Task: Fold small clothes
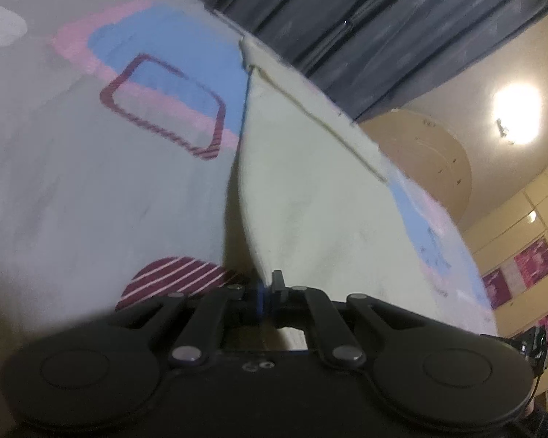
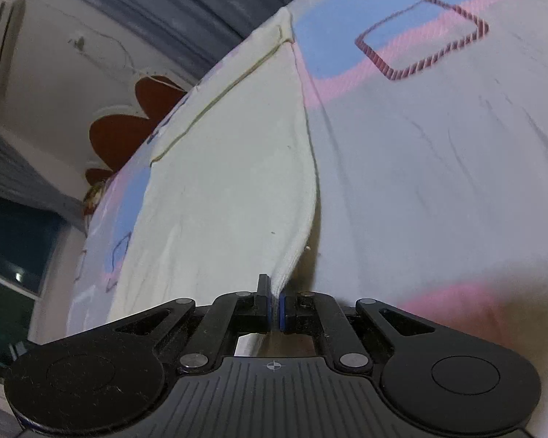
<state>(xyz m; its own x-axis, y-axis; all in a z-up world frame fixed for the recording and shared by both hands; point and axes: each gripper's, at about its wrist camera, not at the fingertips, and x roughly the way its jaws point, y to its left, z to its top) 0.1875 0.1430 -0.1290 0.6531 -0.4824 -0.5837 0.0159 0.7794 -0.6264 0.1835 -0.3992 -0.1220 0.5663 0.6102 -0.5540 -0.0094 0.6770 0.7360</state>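
A small cream-white garment lies spread on a patterned bedsheet. A thin yellowish seam runs across its far part. My left gripper is shut on the garment's near left corner, and the cloth rises in a fold from between its jaws. In the right wrist view the same garment stretches away from my right gripper, which is shut on its near right corner; the ribbed edge is pinched between the pads.
The bedsheet is pale grey with blue, pink and maroon striped shapes. Dark grey curtains hang beyond the bed. A bright lamp and cupboards are at the right, and a window at the left.
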